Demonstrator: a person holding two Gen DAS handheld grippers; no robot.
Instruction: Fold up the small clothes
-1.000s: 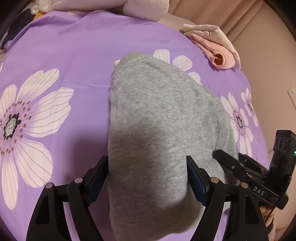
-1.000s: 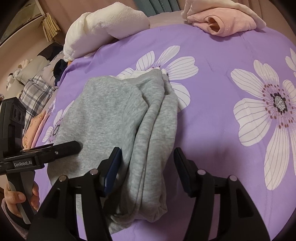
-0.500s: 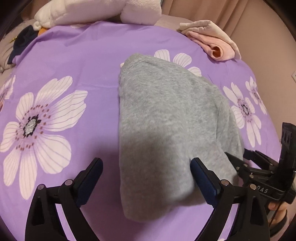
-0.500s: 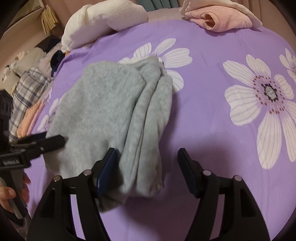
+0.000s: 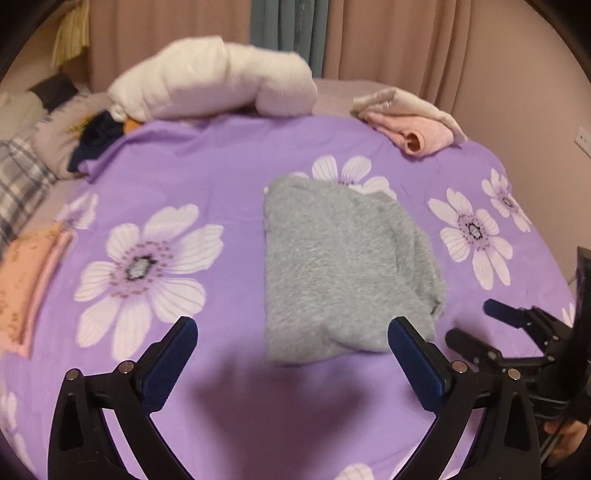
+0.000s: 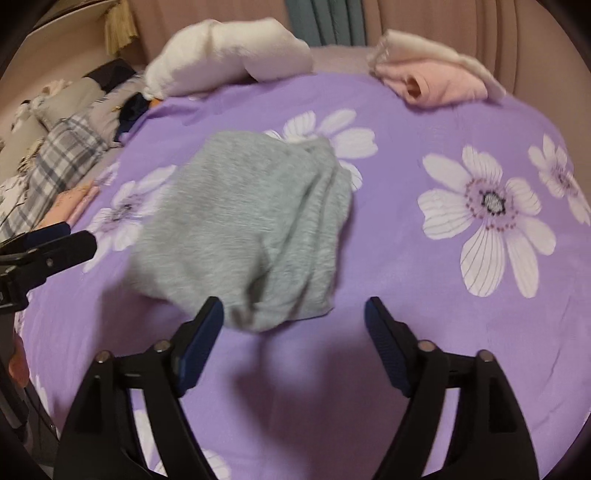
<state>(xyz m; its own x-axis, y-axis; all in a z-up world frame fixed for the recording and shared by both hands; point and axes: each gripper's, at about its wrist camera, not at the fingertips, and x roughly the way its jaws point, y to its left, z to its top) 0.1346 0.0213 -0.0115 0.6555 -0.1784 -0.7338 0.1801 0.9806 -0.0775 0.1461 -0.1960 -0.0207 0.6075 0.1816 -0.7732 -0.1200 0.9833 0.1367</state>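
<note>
Both grippers, left gripper [image 5: 291, 354] and right gripper [image 6: 293, 328], are being opened empty, so the folded grey garment [image 5: 343, 266] is best being left undisturbed.

Purple flower-print bedsheet [image 5: 229, 177], beige curtains [image 5: 388, 40] behind, teal curtain strip [image 5: 288, 29], warm dim light
</note>
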